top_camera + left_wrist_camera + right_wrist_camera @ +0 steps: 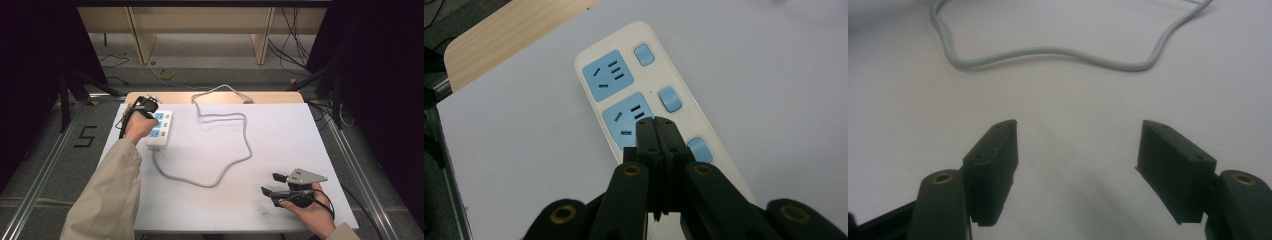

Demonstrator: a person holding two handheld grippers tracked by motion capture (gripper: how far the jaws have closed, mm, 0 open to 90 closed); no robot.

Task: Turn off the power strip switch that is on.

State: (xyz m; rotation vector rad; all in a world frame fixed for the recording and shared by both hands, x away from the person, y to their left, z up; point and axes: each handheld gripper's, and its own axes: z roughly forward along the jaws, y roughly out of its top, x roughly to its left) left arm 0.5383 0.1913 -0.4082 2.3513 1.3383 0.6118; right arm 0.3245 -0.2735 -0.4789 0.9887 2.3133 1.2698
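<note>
A white power strip [160, 129] [644, 95] with blue sockets and blue switches lies at the table's left. My left gripper [657, 121] [148, 109] is shut with nothing between its jaws; its tips hover over the strip's middle socket, whether touching I cannot tell. The strip's grey cable [227, 150] [1058, 52] winds across the table's middle and off the far edge. At the near right, my right gripper [271, 183] [1078, 145] stands open above the bare white surface, pointing left toward the cable, with nothing in its jaws.
The white tabletop [280, 135] rests on a wooden board [170, 97] that shows along the far edge. Metal rails [45, 165] run along the floor on both sides. Cables [165, 74] lie on the floor beyond the table.
</note>
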